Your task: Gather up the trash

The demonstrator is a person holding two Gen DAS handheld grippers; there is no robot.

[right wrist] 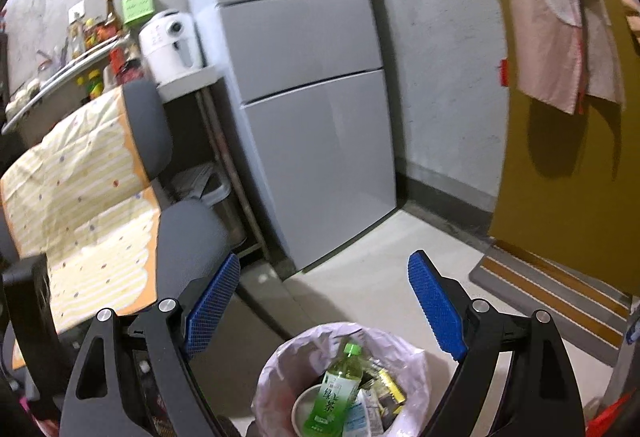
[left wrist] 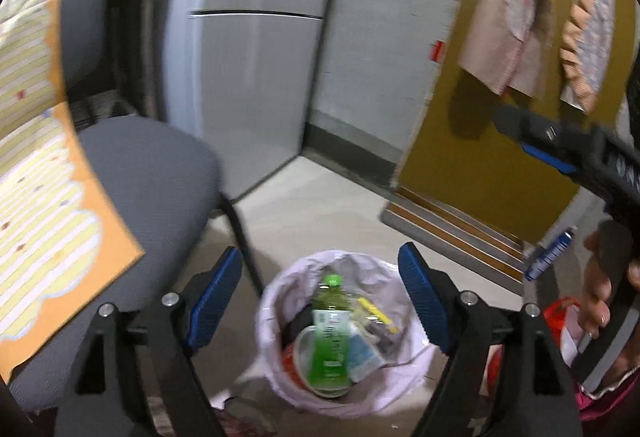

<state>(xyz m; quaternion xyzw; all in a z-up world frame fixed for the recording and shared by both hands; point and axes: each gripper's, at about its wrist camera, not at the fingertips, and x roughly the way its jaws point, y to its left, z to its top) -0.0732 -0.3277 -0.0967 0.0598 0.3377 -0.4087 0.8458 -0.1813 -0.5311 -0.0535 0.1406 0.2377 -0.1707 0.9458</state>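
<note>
Trash fills a bin (left wrist: 344, 337) lined with a pale bag, standing on the floor near both cameras. Inside lie a green tea bottle (left wrist: 330, 333), a round cup (left wrist: 304, 353), a yellow wrapper (left wrist: 378, 313) and a white-blue packet (left wrist: 362, 355).

Left claw (left wrist: 320, 301) hangs above the bin, released, its blue pads spread wide with nothing between them. Right claw (right wrist: 324, 309) is likewise released and empty, over the bin's far rim; from the left camera it shows at the right edge, with a hand (left wrist: 604, 289) on its grip.

To the left stands a grey chair (right wrist: 184, 237) draped with a yellow striped cloth (right wrist: 88, 197). A grey fridge (right wrist: 312, 97) stands farther back.
</note>
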